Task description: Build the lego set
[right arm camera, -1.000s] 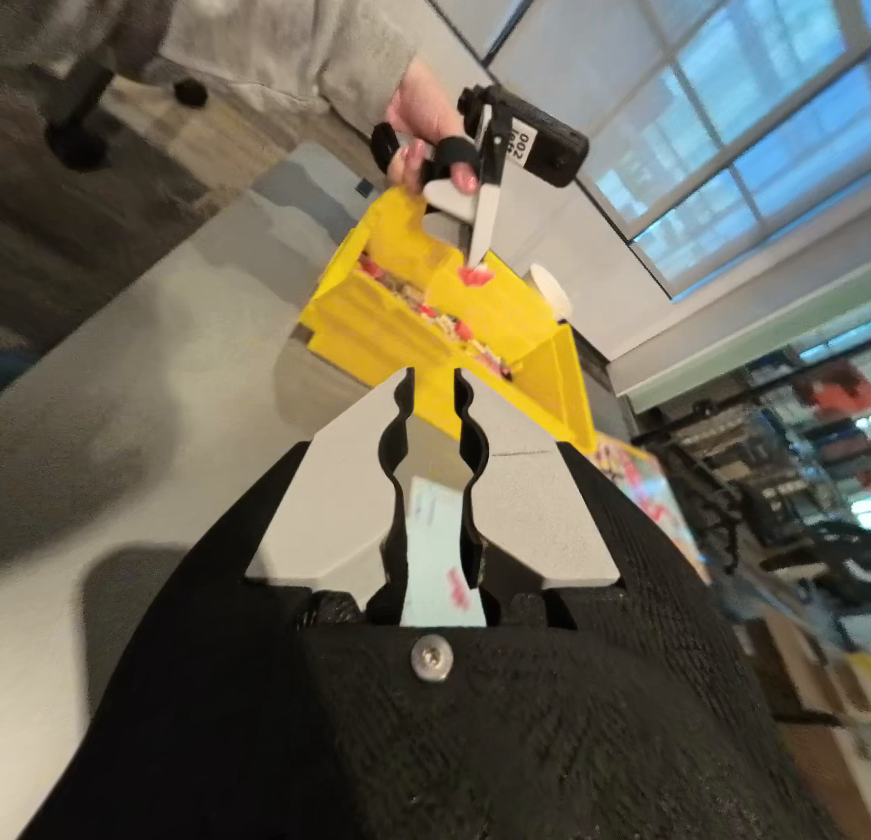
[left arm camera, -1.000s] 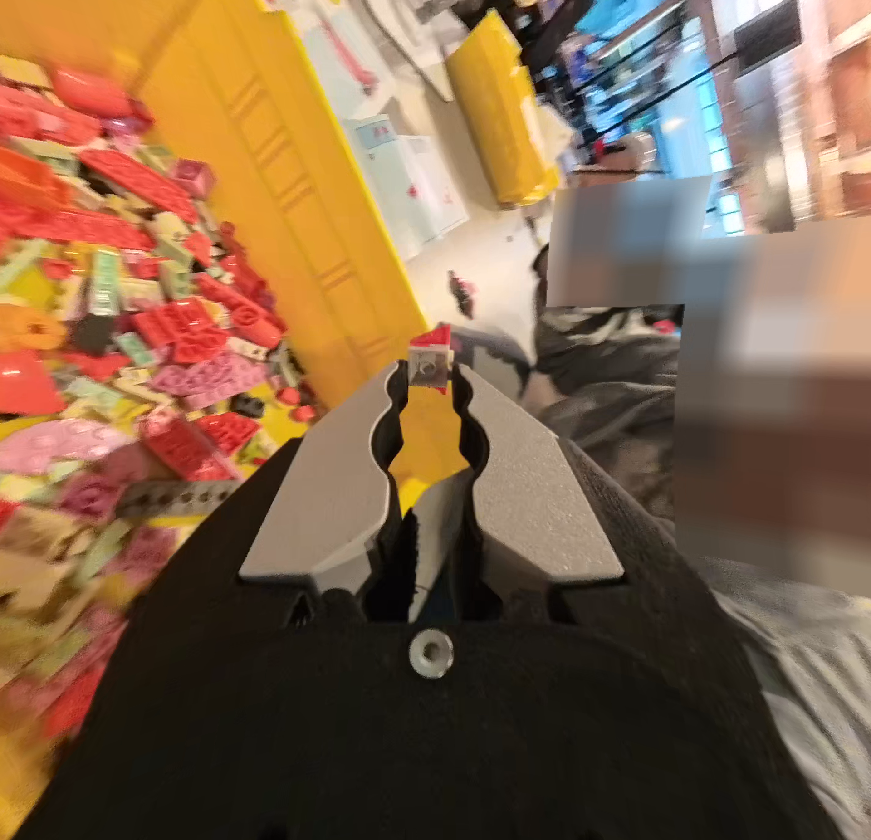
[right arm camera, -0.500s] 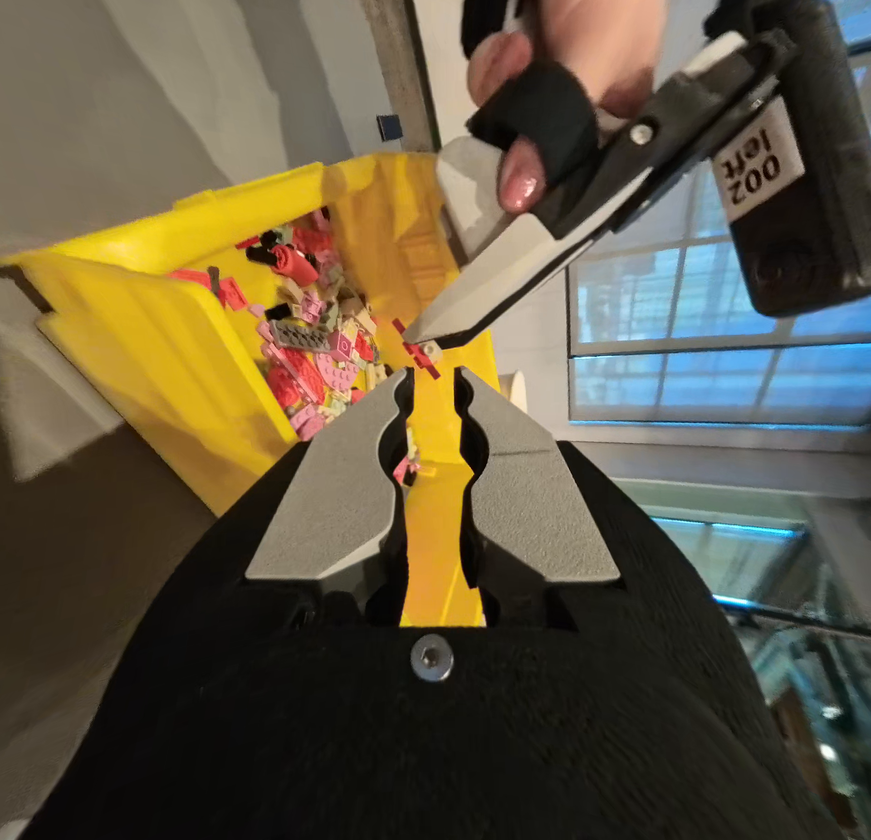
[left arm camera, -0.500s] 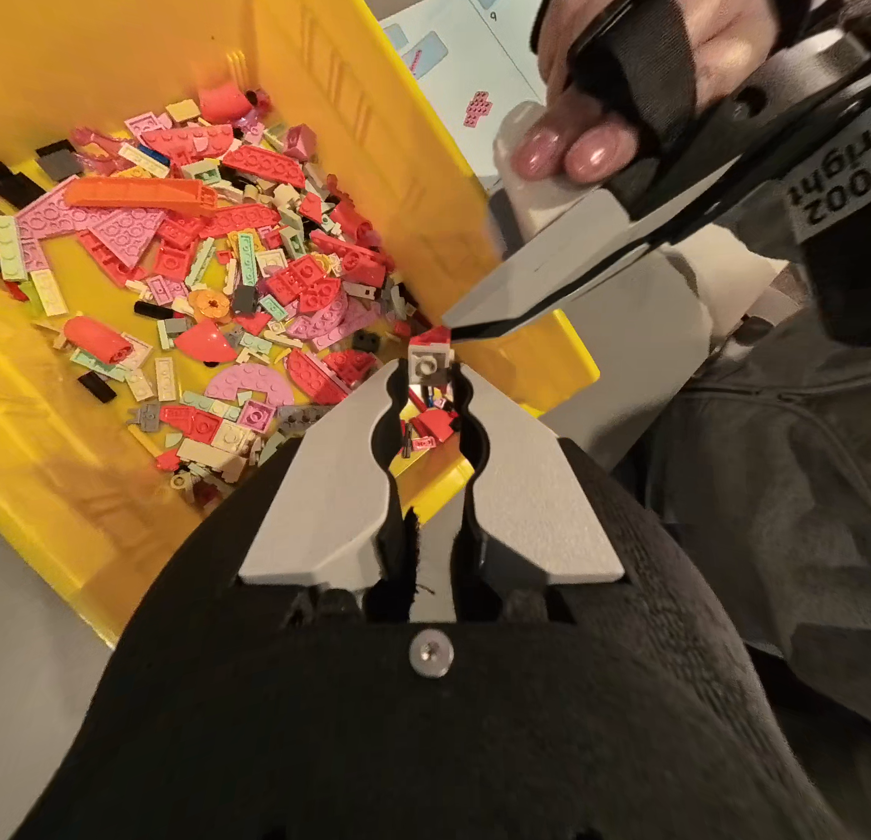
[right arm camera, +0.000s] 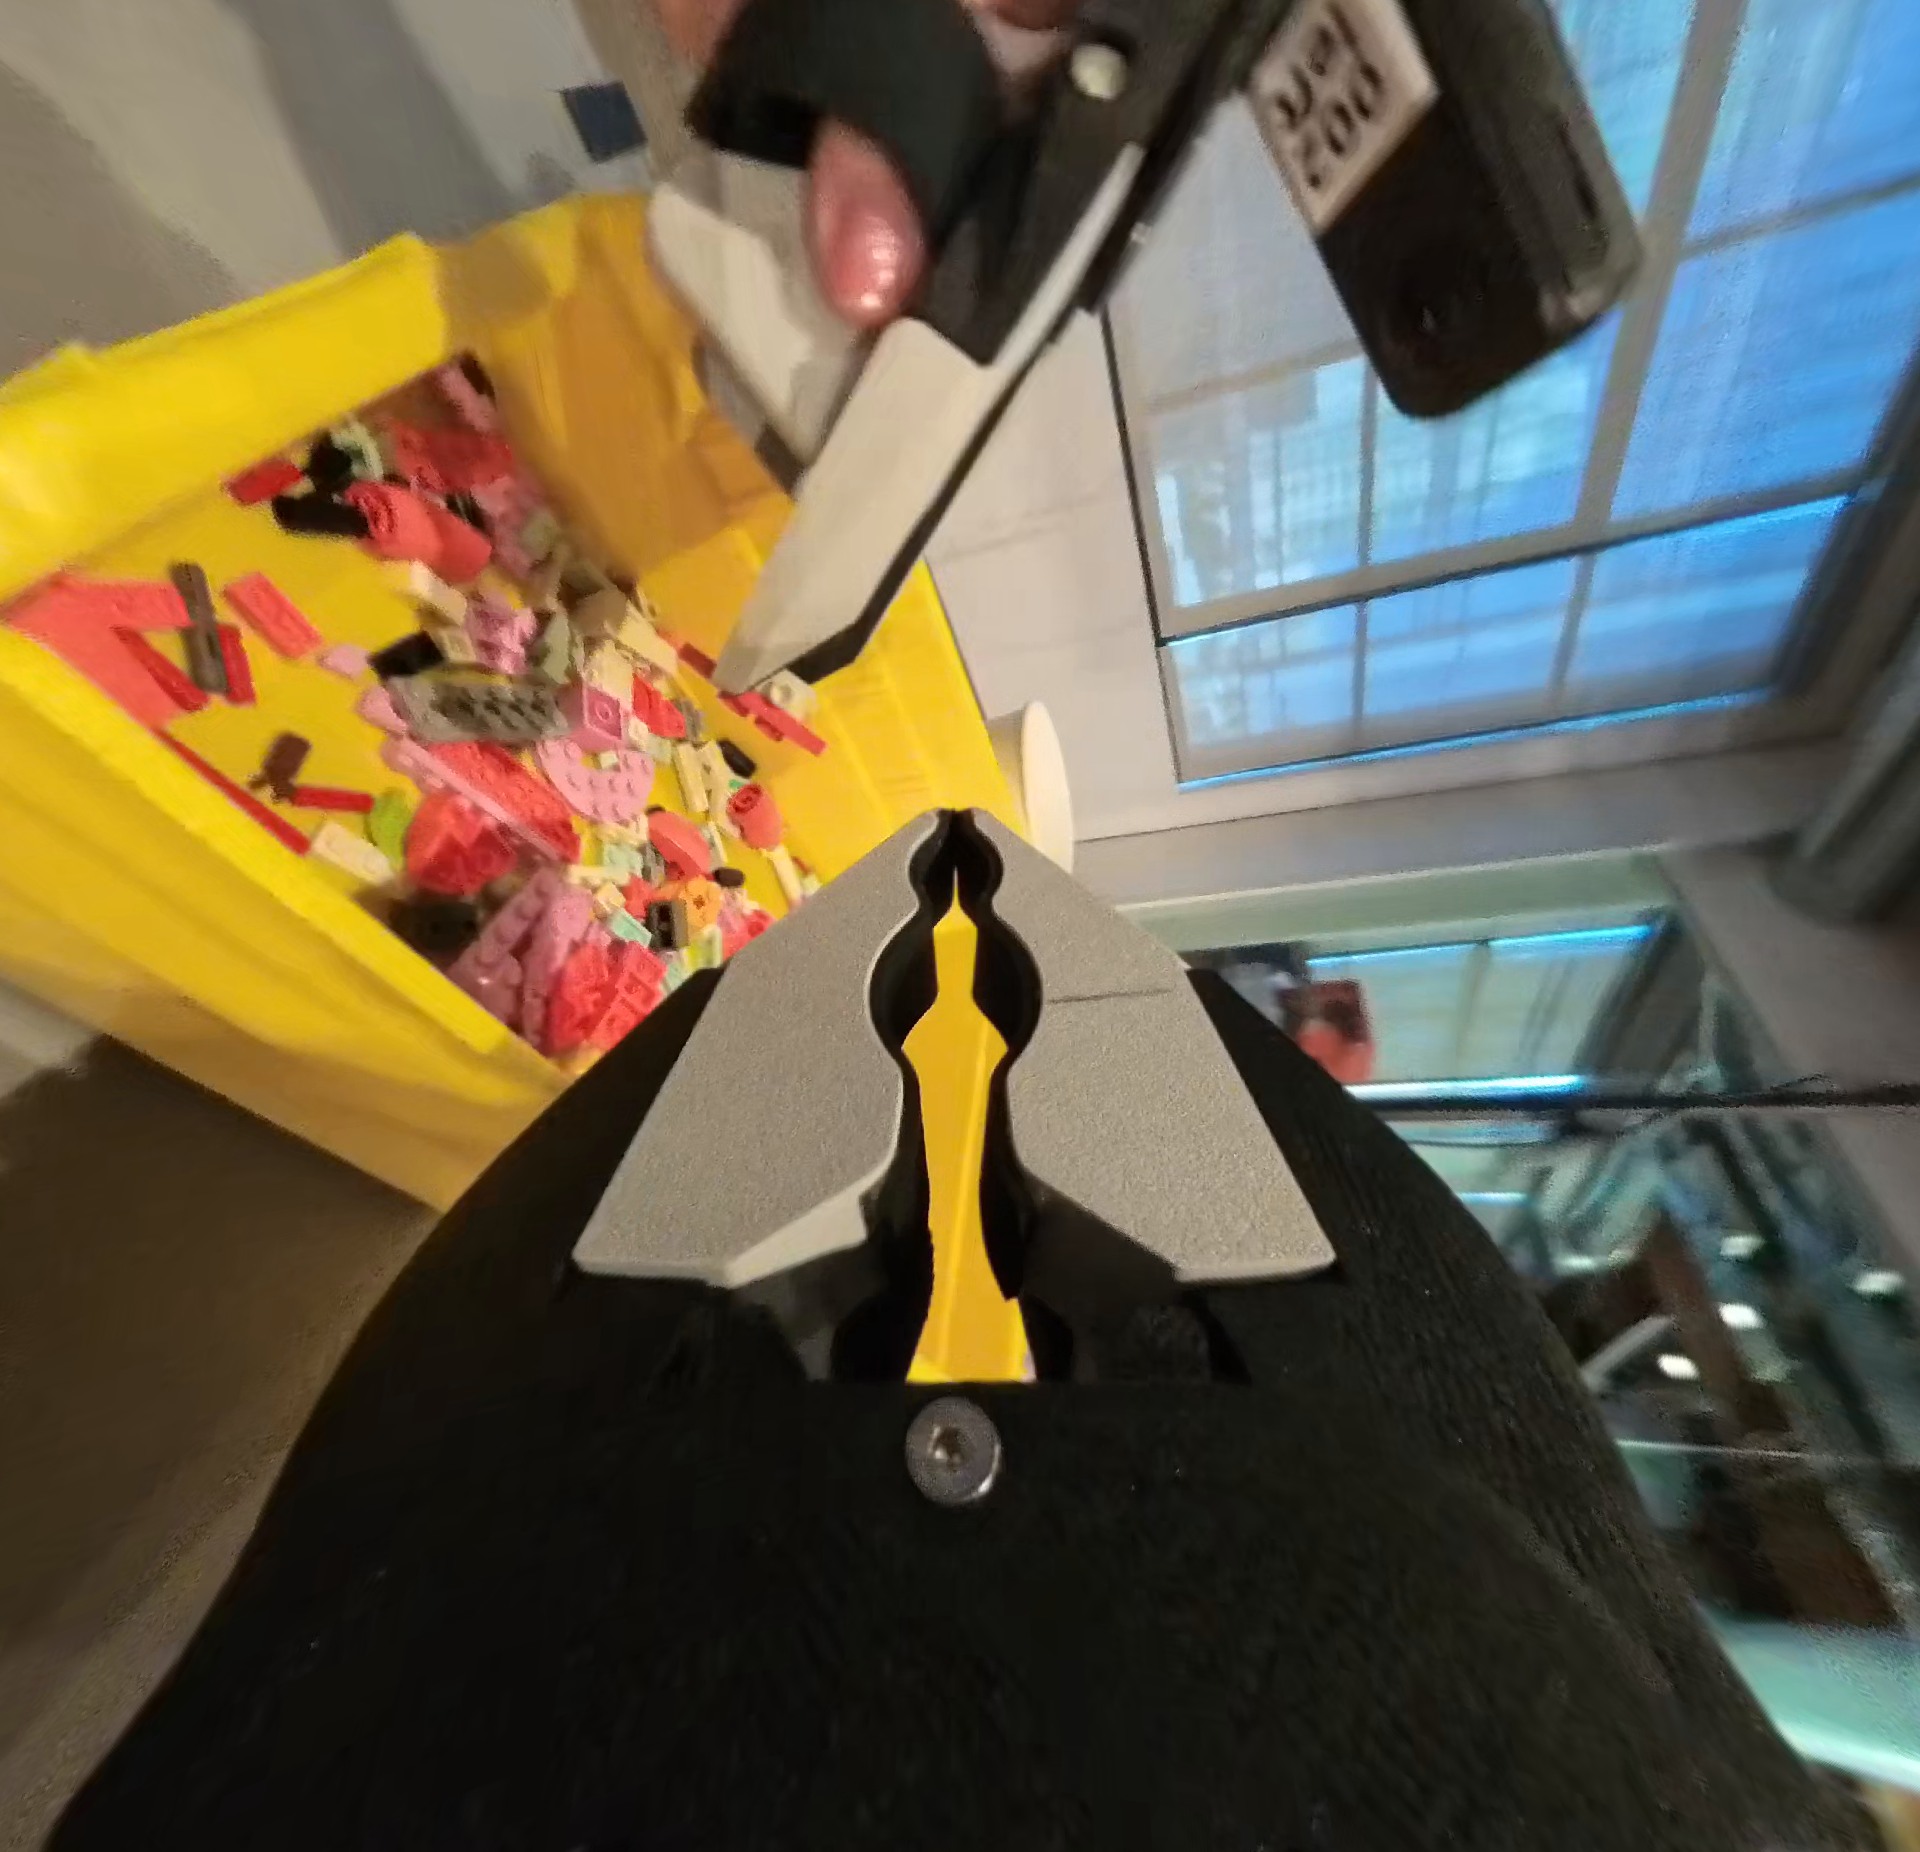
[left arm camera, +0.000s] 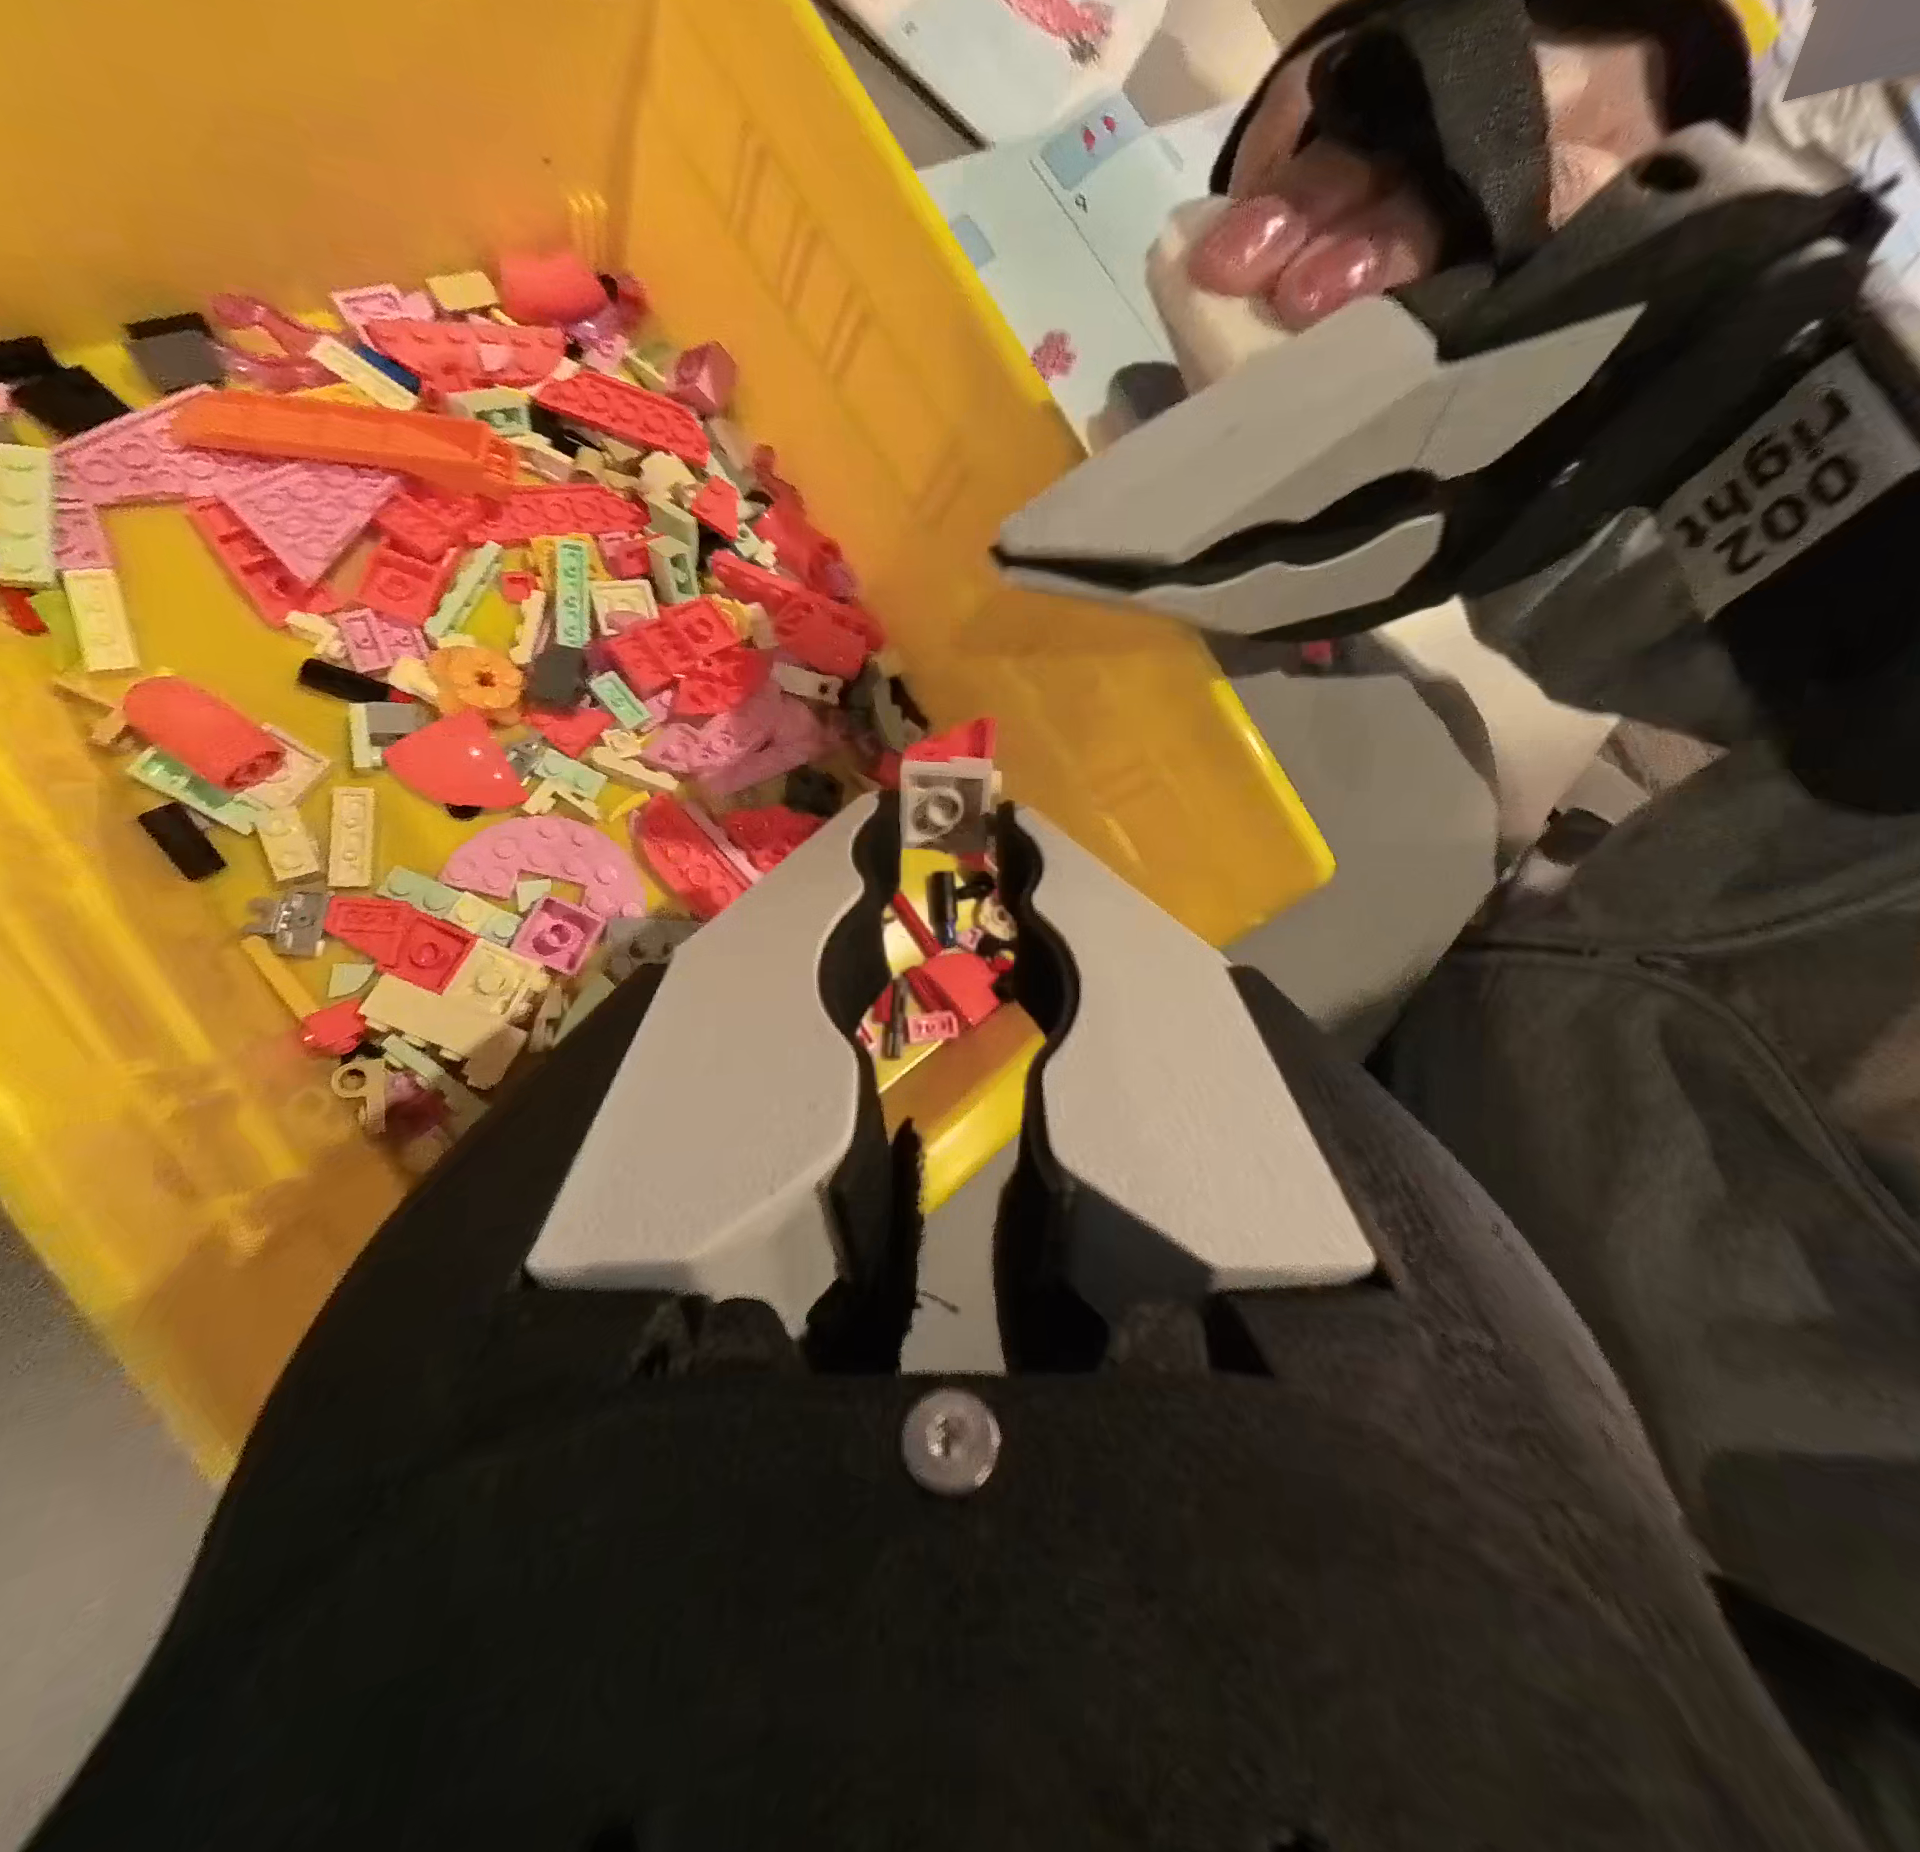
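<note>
My left gripper is shut on a small grey and red lego piece and holds it above the near corner of a yellow bin. The bin holds many loose red, pink, mint and cream lego pieces. My right gripper is shut and empty over the bin's edge. It also shows in the left wrist view, up and to the right of the held piece, with a gap between them. In the right wrist view the left gripper holds the piece over the bin.
Open instruction pages lie on the table behind the bin. A person's dark-clothed lap is at the right. Grey tabletop lies left of the bin. Large windows fill the right wrist view's background. Some 4 cm of space lies between my two pairs of fingers.
My right gripper has closed and pulled back from the held piece, which it was nearly touching half a second ago. My left gripper still holds the piece over the bin.
</note>
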Available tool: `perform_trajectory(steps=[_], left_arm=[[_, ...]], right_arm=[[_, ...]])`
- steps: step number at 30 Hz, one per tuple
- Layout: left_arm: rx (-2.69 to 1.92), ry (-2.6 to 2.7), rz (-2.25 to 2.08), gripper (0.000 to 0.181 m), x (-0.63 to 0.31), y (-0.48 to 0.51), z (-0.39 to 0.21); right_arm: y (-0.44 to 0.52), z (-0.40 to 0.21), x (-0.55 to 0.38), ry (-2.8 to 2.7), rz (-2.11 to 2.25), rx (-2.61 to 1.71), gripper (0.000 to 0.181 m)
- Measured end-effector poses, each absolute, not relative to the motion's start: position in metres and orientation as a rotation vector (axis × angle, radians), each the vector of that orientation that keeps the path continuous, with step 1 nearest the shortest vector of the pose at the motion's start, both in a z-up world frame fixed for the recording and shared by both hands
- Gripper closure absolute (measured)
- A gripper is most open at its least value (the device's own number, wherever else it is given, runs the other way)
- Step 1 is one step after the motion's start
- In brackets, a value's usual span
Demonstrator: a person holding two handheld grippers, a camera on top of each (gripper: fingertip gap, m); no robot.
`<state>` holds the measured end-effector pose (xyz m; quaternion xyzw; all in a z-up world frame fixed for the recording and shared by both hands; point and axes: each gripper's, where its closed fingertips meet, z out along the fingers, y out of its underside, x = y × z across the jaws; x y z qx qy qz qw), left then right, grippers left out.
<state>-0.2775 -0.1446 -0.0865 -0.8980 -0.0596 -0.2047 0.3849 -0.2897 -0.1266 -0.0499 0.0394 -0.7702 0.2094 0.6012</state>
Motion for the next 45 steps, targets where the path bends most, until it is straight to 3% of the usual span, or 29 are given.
perform_trajectory(steps=[5,9,14,22,27,36,40,43,45], left_arm=[[-2.23,-0.153,-0.523,0.164,-0.279,-0.15,-0.083],[-2.265,-0.118,-0.522,0.164,-0.274,-0.15,-0.078],[-2.305,-0.066,-0.486,0.164,-0.269,-0.147,-0.074],[-2.096,-0.093,-0.399,0.164,-0.278,-0.134,-0.053],[-1.962,0.084,0.137,0.141,-0.285,-0.13,-0.037],[-1.847,0.563,1.08,0.132,-0.279,-0.125,-0.047],[-1.799,0.598,1.247,0.141,-0.284,-0.121,-0.054],[-1.711,0.568,1.33,0.165,-0.284,-0.119,-0.046],[-1.712,0.534,1.322,0.167,-0.285,-0.119,-0.045]], right_arm=[[-0.139,-0.066,-0.277,-1.893,0.574,0.201,0.181],[-0.148,-0.067,-0.276,-1.861,0.47,0.332,0.158],[-0.148,-0.064,-0.279,-1.801,0.344,0.41,0.178],[-0.134,-0.045,-0.286,-1.782,0.478,0.12,0.181],[-0.12,-0.045,-0.292,-1.82,0.51,-0.004,0.181],[-0.12,-0.046,-0.287,-1.834,0.581,-0.049,0.181],[-0.119,-0.042,-0.287,-1.852,0.693,-0.152,0.181],[-0.119,-0.039,-0.286,-1.848,0.738,-0.182,0.181],[-0.118,-0.039,-0.286,-1.853,0.744,-0.188,0.181]])
